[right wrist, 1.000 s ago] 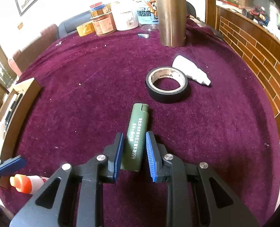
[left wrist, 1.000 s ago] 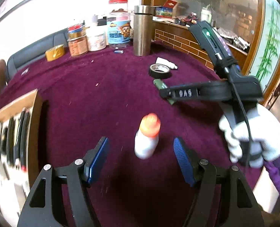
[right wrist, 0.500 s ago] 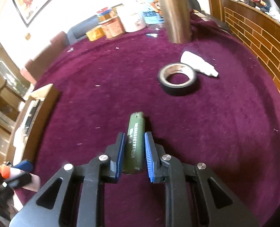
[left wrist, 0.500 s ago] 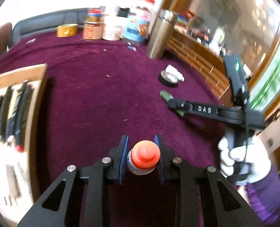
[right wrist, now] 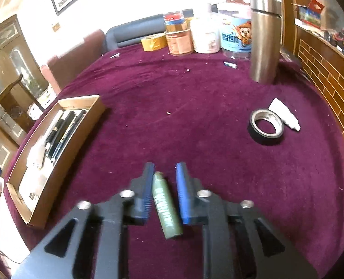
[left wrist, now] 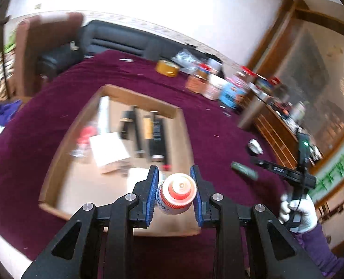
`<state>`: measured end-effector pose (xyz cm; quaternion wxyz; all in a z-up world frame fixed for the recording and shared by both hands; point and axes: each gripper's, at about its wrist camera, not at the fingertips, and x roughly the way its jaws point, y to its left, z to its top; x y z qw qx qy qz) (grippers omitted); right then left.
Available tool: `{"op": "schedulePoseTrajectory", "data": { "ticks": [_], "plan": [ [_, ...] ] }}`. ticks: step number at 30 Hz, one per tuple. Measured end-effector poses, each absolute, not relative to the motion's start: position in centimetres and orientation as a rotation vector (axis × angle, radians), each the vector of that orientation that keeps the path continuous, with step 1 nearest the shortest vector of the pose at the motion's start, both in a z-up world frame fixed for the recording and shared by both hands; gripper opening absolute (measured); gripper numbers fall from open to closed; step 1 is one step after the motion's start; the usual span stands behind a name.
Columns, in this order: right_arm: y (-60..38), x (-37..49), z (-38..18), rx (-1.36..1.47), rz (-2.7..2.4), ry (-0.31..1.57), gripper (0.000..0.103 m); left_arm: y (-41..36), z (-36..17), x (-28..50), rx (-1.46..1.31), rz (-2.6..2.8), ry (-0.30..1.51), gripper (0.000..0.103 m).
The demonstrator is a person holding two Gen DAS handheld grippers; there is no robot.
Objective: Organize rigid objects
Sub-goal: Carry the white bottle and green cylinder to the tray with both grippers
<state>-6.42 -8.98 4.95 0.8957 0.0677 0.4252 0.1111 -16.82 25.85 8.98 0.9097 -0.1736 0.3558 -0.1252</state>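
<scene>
While your left gripper (left wrist: 174, 191) clamped the orange-capped bottle (left wrist: 177, 194) above the box (left wrist: 116, 144), your right gripper (right wrist: 163, 191) was spreading its jaws, the green tube (right wrist: 166, 205) loose between them; farther off lay the black tape (right wrist: 266, 126).

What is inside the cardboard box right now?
The cardboard box holds a row of dark pens along one side and white packets beside them. The left view is blurred, and the box's near wall hides its closest edge.
</scene>
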Motion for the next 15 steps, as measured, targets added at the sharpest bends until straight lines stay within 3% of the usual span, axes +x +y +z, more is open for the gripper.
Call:
{"op": "schedulePoseTrajectory", "data": {
  "ticks": [6,12,13,15],
  "plan": [
    [-9.1,-6.2,4.3,0.123,0.257,0.929,0.045,29.4,5.6,-15.8,-0.350,-0.147,0.841,0.023],
    [-6.2,-6.4,1.7,-0.065,0.241,1.011,0.045,30.4,2.3,-12.5,-0.300,-0.054,1.014,0.024],
    [-5.9,-6.5,1.0,-0.091,0.235,1.030,0.046,30.4,2.1,-12.4,-0.287,-0.035,1.021,0.027],
    [-5.4,-7.1,1.0,-0.136,0.220,0.996,0.035,30.4,2.2,-12.5,-0.276,-0.004,1.013,0.040]
  ]
}}
